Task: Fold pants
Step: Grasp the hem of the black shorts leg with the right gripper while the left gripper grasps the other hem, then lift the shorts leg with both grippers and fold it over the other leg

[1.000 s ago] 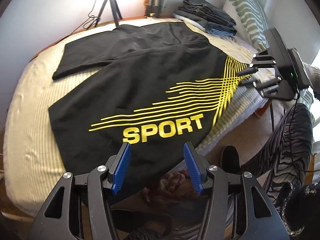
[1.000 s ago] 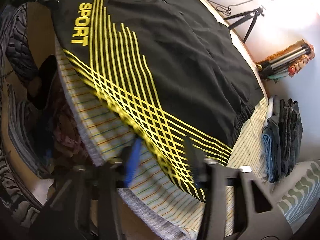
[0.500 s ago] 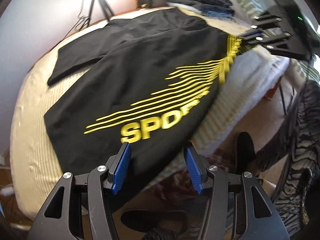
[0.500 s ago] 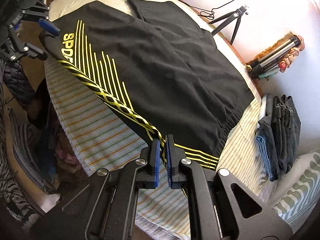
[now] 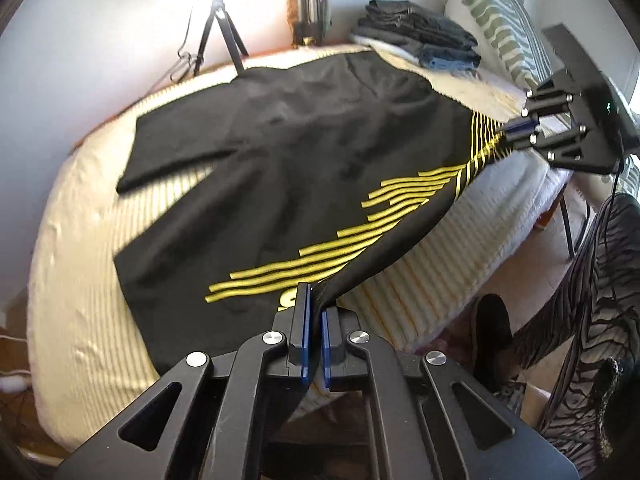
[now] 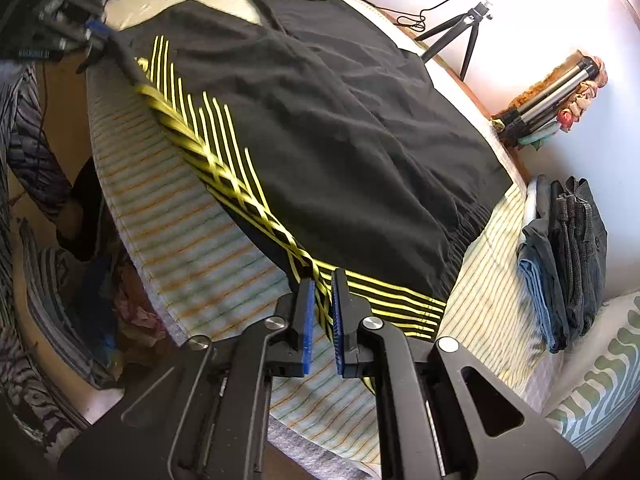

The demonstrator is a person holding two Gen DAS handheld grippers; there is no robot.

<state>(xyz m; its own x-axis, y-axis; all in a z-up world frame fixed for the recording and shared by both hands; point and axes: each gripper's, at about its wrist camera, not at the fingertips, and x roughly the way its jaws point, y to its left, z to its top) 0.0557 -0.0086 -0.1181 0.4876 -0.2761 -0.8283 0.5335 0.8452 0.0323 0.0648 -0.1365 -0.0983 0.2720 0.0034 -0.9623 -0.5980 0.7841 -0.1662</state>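
Left tongs [image 5: 315,334] just snapped closed on pants [image 5: 304,152] hem, earlier wide apart. Right tongs [image 6: 321,316] clamp striped waist edge. Near side now lifted taut off bed [image 5: 76,288], rest flat. "SPORT" print mostly hidden behind left tongs. Far clothes pile [image 5: 420,38] blurry.

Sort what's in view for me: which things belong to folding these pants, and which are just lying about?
In the job:
black pants, near edge pinched at both ends
left gripper
right gripper
bed they lie on

Lying about:
stack of folded clothes
tripod
patterned pillow
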